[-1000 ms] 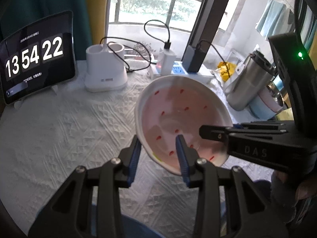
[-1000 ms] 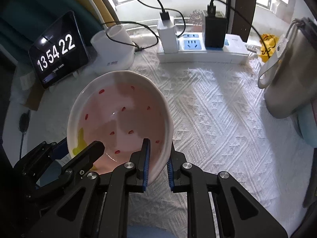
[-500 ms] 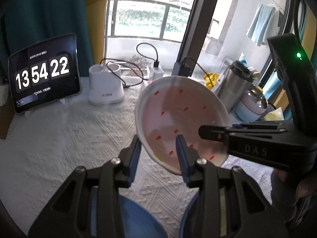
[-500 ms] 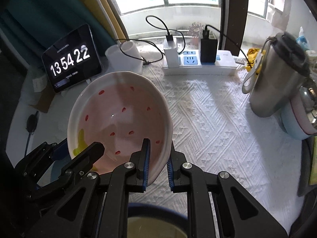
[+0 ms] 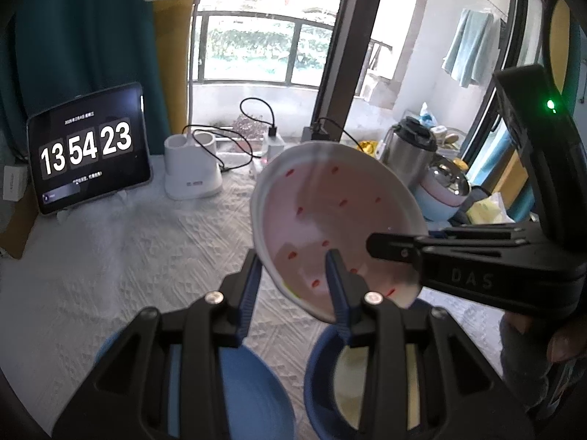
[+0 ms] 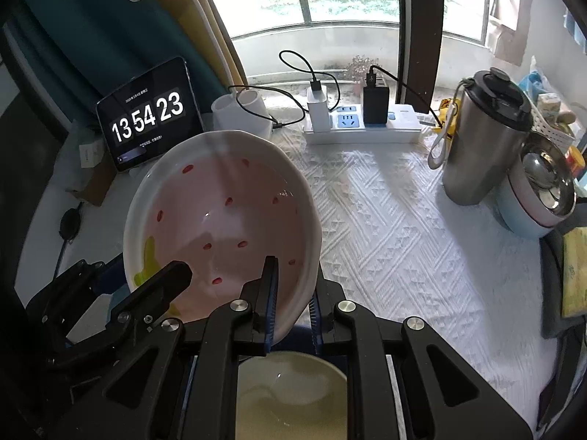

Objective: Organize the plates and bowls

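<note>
A pink strawberry-print bowl (image 5: 330, 220) with a white rim is held in the air between both grippers; it also shows in the right wrist view (image 6: 220, 220). My left gripper (image 5: 293, 278) is shut on its near rim. My right gripper (image 6: 291, 289) is shut on the opposite rim and reaches in from the right in the left wrist view (image 5: 440, 256). Below them on the table sit a blue plate (image 5: 249, 392) and a blue bowl with a cream inside (image 5: 367, 385), also seen under my right gripper (image 6: 290, 396).
The table has a white textured cloth (image 6: 385, 227). At the back stand a tablet clock (image 5: 88, 150), a white lamp base (image 5: 190, 172) and a power strip with chargers (image 6: 359, 121). At the right are a steel tumbler (image 6: 484, 139) and a steel-lined pot (image 6: 539, 190).
Both grippers have lifted the strawberry bowl up and back toward the near edge. The blue plate and the blue bowl have come into view beneath them.
</note>
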`<state>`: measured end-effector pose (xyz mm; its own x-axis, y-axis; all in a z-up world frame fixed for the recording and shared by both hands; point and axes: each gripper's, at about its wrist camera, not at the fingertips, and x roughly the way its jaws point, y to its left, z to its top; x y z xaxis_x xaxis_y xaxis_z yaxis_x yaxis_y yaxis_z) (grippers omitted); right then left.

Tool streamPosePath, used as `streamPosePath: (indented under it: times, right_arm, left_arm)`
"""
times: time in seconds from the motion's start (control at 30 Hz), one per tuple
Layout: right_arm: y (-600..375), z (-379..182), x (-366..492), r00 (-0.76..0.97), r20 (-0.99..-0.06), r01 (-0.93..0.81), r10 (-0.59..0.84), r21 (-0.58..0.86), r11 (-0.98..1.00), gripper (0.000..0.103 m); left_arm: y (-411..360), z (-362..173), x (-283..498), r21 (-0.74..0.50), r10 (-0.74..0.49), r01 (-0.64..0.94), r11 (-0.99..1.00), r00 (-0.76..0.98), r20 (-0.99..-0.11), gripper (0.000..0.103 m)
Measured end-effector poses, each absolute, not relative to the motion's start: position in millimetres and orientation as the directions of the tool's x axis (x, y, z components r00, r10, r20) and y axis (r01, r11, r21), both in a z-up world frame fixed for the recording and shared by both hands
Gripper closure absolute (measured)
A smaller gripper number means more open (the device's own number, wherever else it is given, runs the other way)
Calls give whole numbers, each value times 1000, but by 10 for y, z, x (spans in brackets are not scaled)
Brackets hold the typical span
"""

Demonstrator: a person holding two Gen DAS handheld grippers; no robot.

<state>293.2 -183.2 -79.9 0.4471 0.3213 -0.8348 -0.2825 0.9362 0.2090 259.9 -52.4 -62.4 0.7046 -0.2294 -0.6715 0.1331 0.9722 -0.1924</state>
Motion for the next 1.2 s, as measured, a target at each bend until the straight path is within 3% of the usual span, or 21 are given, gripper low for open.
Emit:
streamPosePath:
  times: [1.2]
  right_arm:
    - [-2248, -1026, 2074, 438, -836, -223, 330, 255, 941, 86]
  left_arm:
    - [-933, -742, 1894, -161, -255, 200, 966, 659, -707, 66]
